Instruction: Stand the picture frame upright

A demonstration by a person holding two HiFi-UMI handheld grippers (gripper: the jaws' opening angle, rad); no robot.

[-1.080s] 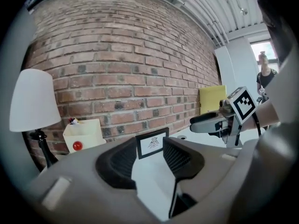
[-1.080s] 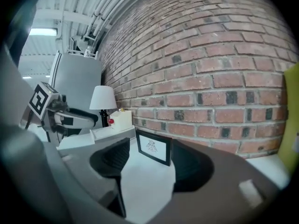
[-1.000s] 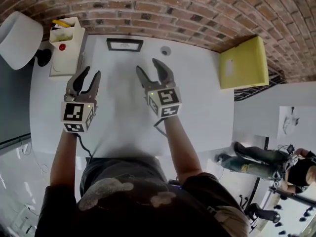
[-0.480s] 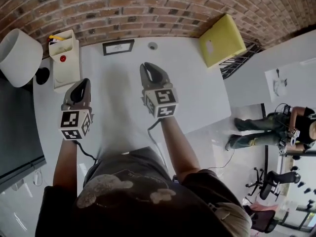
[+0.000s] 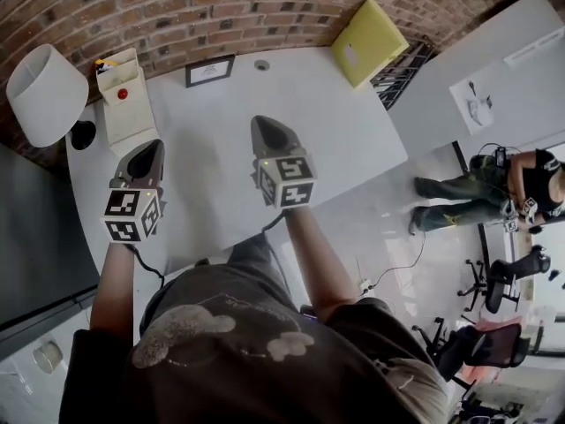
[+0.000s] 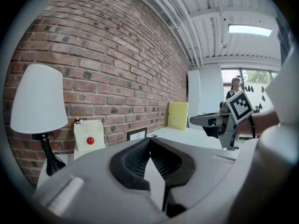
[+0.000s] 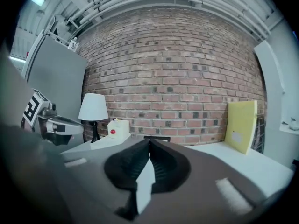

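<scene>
The black picture frame [image 5: 210,71] is at the back of the white table [image 5: 353,140], by the brick wall; from above I cannot tell whether it lies flat or leans. It shows small in the left gripper view [image 6: 137,134], and only its top edge [image 7: 161,138] clears the jaws in the right gripper view. My left gripper [image 5: 148,148] hovers over the table's left front, shut and empty. My right gripper [image 5: 265,124] hovers over the middle, also shut with nothing between its pads. Both are well short of the frame.
A white lamp [image 5: 44,91] and a white box with a red button [image 5: 124,95] stand at the back left. A yellow board [image 5: 369,29] leans on the wall at the back right. A small round fitting [image 5: 261,64] lies beside the frame. A person [image 5: 494,188] stands beyond the table's right edge.
Both grippers went from open jaws to fully shut, with nothing taken hold of. The head view has turned, so the table now sits tilted in it.
</scene>
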